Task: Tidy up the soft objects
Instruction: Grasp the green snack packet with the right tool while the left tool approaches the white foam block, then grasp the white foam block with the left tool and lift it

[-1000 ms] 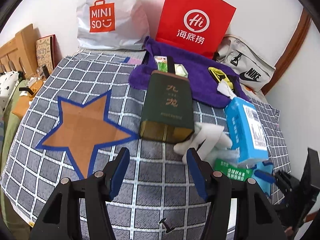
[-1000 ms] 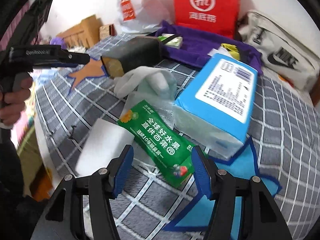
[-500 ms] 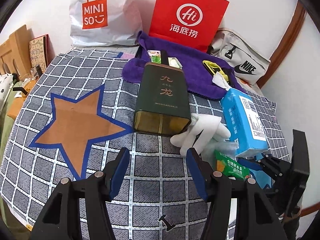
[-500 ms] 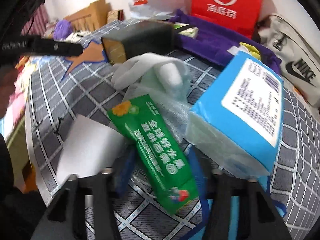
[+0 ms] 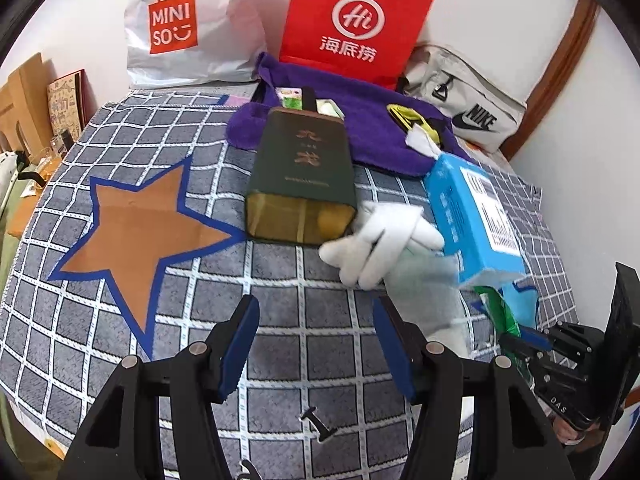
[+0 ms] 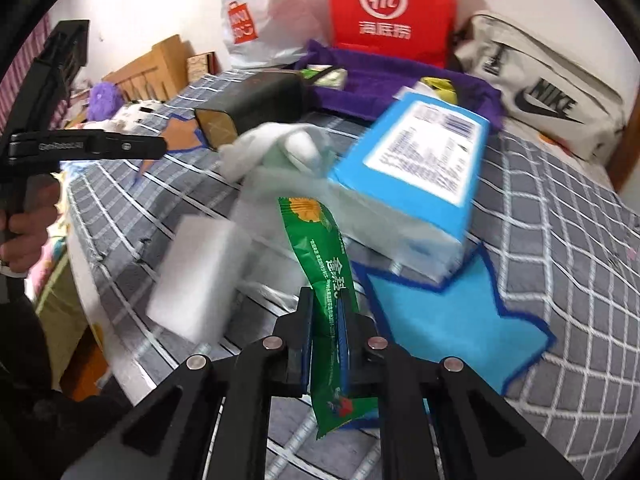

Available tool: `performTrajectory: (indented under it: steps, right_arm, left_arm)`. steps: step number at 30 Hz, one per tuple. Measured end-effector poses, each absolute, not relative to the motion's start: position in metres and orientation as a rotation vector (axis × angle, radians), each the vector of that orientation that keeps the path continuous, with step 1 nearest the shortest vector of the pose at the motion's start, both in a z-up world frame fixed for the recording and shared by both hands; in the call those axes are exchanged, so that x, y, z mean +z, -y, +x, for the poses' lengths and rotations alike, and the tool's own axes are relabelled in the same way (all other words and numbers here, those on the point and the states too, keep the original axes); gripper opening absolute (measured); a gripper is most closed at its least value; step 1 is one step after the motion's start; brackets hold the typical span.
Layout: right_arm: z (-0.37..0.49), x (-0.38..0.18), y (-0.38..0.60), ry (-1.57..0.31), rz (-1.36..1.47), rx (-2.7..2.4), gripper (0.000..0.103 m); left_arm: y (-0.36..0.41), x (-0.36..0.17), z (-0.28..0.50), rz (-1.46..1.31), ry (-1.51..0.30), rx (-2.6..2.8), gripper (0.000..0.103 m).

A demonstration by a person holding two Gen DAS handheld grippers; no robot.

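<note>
My right gripper (image 6: 326,312) is shut on a green snack packet (image 6: 320,248) and holds it tilted above the checked cloth; the packet also shows in the left wrist view (image 5: 498,312). My left gripper (image 5: 316,320) is open and empty above the cloth, short of a white glove (image 5: 380,240). The glove (image 6: 272,144) lies beside a blue tissue pack (image 6: 416,168) and a clear plastic bag (image 5: 428,292). A white sponge block (image 6: 196,272) lies left of the right gripper.
A dark green tin (image 5: 304,184) lies on its side mid-table. A purple towel (image 5: 360,120), red bag (image 5: 356,24), white Miniso bag (image 5: 184,28) and Nike bag (image 5: 468,108) are at the back. An orange star (image 5: 140,232) and a blue star (image 6: 448,320) mark the cloth.
My right gripper has closed on the green packet and lifted it off the cloth. My left gripper has stayed open, shifting slightly nearer the glove.
</note>
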State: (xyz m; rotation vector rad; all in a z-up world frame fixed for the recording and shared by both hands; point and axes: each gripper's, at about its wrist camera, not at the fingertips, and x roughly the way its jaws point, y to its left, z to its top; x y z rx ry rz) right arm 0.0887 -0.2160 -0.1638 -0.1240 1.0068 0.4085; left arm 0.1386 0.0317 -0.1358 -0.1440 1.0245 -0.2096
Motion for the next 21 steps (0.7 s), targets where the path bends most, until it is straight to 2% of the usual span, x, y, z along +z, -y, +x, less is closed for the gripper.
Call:
performTrajectory:
  steps: [8, 11, 15, 18, 21]
  right_arm:
    - [0.071, -0.159, 0.247, -0.983, -0.04, 0.33, 0.011]
    - [0.077, -0.168, 0.251, -1.003, -0.046, 0.287, 0.011]
    - [0.087, -0.178, 0.256, -1.017, -0.014, 0.279, 0.013]
    - [0.09, -0.179, 0.259, -1.007, -0.002, 0.28, 0.014]
    - [0.09, -0.182, 0.261, -1.007, 0.01, 0.291, 0.014]
  left_arm:
    - [0.001, -0.147, 0.122, -0.126, -1.076, -0.305, 0.057]
    - [0.017, -0.152, 0.119, -0.14, -1.102, -0.344, 0.066]
    - [0.037, -0.159, 0.115, -0.138, -1.136, -0.365, 0.068]
    - [0.05, -0.165, 0.116, -0.131, -1.167, -0.363, 0.074]
    - [0.063, -0.175, 0.121, -0.113, -1.199, -0.33, 0.074]
